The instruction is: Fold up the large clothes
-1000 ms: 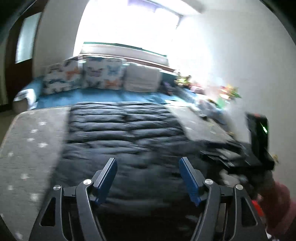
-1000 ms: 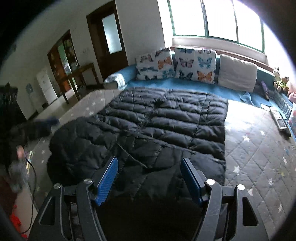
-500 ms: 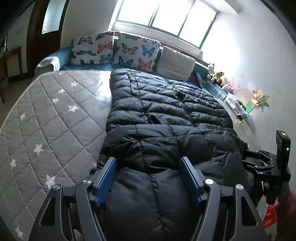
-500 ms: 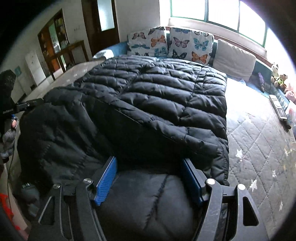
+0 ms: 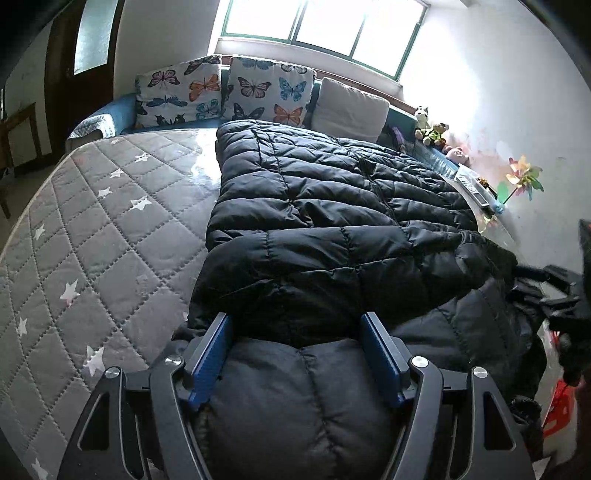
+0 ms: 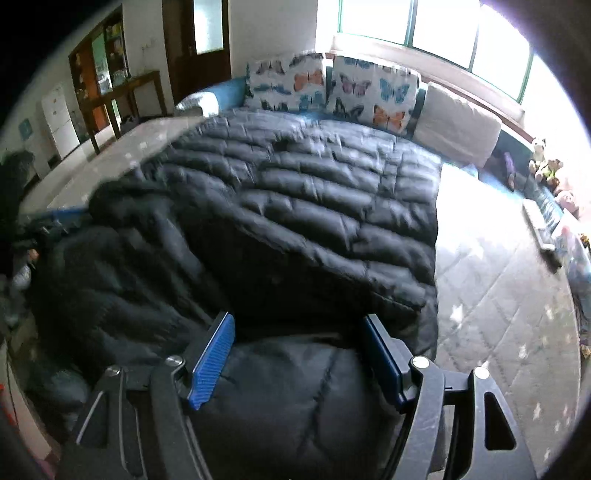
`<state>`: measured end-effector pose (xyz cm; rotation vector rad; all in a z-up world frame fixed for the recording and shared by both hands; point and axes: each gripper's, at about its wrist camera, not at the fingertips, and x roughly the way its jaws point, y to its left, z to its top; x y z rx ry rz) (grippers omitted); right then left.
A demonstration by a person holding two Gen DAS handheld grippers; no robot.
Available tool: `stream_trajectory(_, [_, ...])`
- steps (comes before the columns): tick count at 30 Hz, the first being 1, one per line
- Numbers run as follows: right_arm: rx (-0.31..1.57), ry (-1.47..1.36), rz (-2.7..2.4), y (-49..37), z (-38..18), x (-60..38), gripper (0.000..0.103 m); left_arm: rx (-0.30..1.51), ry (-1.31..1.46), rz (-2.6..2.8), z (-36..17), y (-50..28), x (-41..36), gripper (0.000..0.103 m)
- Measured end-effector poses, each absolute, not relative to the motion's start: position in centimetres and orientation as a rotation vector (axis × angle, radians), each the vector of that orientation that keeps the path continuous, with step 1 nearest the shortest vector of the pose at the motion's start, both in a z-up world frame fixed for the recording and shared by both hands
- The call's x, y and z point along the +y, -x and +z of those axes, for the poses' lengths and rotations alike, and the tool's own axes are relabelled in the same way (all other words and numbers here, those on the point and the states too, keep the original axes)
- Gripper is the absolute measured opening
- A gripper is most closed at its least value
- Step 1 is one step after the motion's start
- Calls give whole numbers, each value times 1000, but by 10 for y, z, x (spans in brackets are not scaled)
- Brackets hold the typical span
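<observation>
1. Black quilted down coat (image 5: 332, 206) lies lengthwise on a grey quilted mattress (image 5: 110, 229) sewn with white stars; its near end is doubled back over itself into a thick roll at the mattress edge.
2. Left gripper (image 5: 295, 354) has its blue-padded jaws set wide, with a puffy bulge of the coat filling the space between them; whether the pads actually press on it cannot be told.
3. Right gripper (image 6: 297, 356) stands much the same, jaws wide around the folded edge of the coat, grip uncertain.
4. Two butterfly-print cushions (image 5: 225, 92) and a plain beige cushion (image 5: 351, 107) lean against the far end, below a bright window (image 5: 314, 22).
5. Soft toys (image 5: 432, 129) and a paper pinwheel (image 5: 524, 181) sit along the white wall on the right.
6. A dark wooden door (image 6: 199, 40) and a wooden table (image 6: 122, 96) stand on the left.
</observation>
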<state>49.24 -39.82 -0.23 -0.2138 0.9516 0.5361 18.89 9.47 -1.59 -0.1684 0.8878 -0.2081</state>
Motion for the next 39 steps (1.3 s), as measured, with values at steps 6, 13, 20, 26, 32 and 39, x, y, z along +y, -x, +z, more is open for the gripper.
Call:
stream_trajectory(6, [859, 187, 614, -490, 36, -363, 78, 886, 168, -206, -16, -189, 95, 75])
stream_trajectory(13, [887, 281, 667, -510, 14, -292, 78, 885, 166, -206, -16, -190, 94, 75])
stream_trajectory(20, [1014, 268, 665, -519, -27, -296, 76, 885, 110, -190, -18, -195, 85, 75])
stream_trajectory(26, [971, 302, 638, -502, -13, -325, 76, 884, 113, -194, -20, -197, 83, 75])
stream_trajectory(32, [969, 284, 557, -493, -7, -380, 76, 886, 112, -193, -22, -198, 82, 75])
stream_trajectory(39, [1011, 208, 553, -496, -30, -407, 77, 890, 102, -184, -24, -198, 82, 76])
